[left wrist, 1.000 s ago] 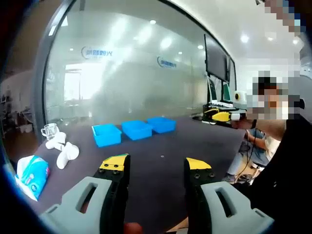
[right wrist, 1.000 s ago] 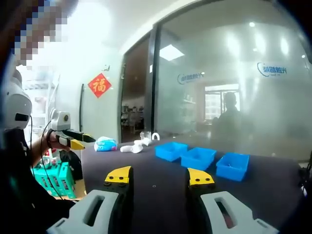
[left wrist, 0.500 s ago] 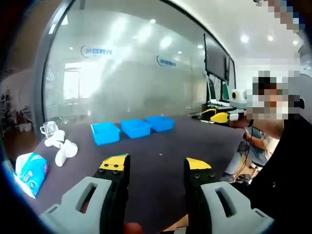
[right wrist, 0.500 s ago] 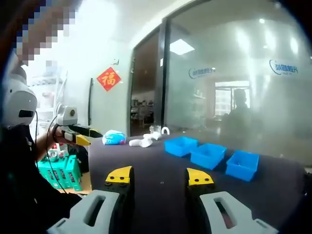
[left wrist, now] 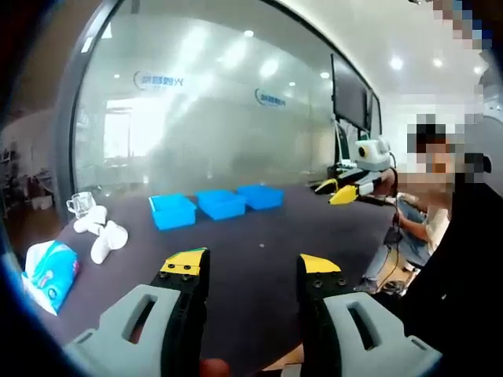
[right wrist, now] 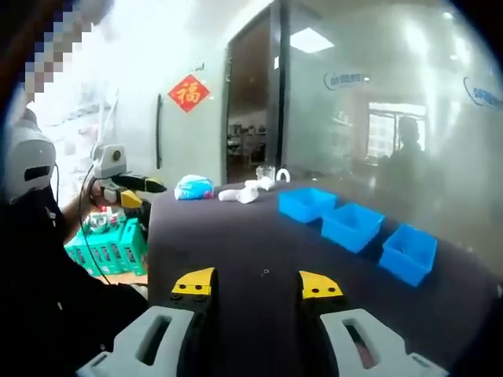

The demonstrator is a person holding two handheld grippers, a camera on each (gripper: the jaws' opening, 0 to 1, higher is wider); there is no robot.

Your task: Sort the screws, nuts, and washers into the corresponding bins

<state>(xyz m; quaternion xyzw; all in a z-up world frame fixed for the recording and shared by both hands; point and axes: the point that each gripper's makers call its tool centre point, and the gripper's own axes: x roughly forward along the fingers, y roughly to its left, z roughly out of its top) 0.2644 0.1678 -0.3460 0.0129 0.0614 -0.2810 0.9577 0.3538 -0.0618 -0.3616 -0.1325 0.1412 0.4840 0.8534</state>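
Both grippers, left (left wrist: 250,267) and right (right wrist: 258,283), hover spread and empty above the dark table (left wrist: 259,228). Three blue bins (right wrist: 353,226) sit mid-frame right. One tiny speck (right wrist: 266,272) may be hardware: small, hard, slippery, best pinched across its flats.

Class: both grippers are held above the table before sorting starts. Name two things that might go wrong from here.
1. The three bins look identical, so parts may land in the wrong one.
2. The tissue pack and white items lie near the table edge; a sweeping left gripper might knock them off.
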